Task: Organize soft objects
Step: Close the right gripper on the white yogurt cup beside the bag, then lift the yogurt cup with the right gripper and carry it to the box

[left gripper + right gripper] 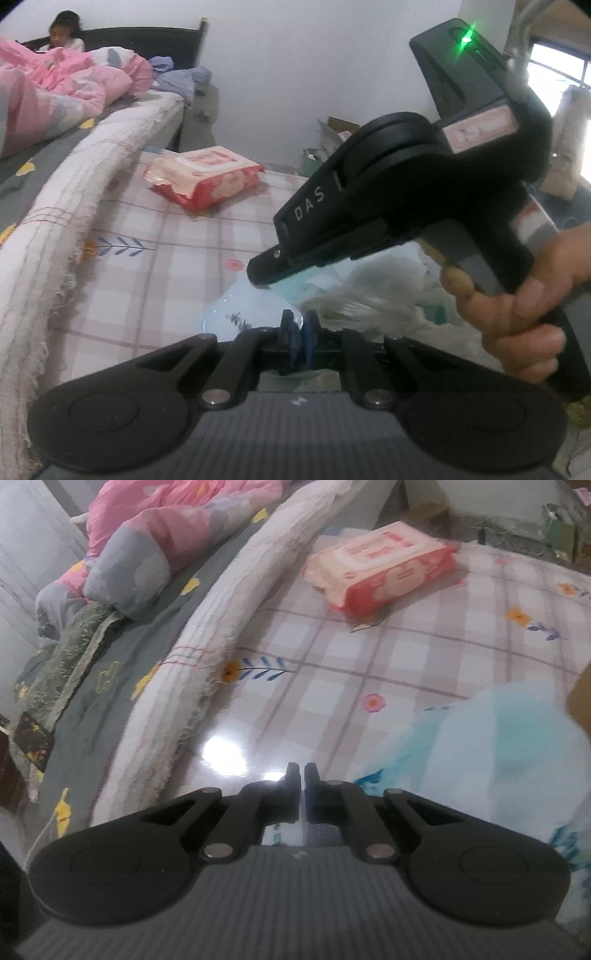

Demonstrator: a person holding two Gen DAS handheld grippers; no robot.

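Observation:
A pale blue plastic bag (229, 310) (480, 746) lies on the glossy checked sheet (166, 236) (406, 657). My left gripper (298, 325) sits at its near edge, blue pads together with a thin pale sliver of the bag between them. A hand (517, 314) holds my right gripper (260, 273), its tip resting against the top of the bag. In the right wrist view the right gripper (301, 775) is shut with nothing visible between its fingers; the bag lies just to its right. Something white and fluffy (373, 306) lies by the bag.
A red and white wipes pack (207, 177) (384, 576) lies farther out on the sheet. A rolled white blanket (74, 206) (229, 635) borders the bed at left, with a pink quilt (55, 85) (166, 528). A person (64, 35) sits at the bed's far end.

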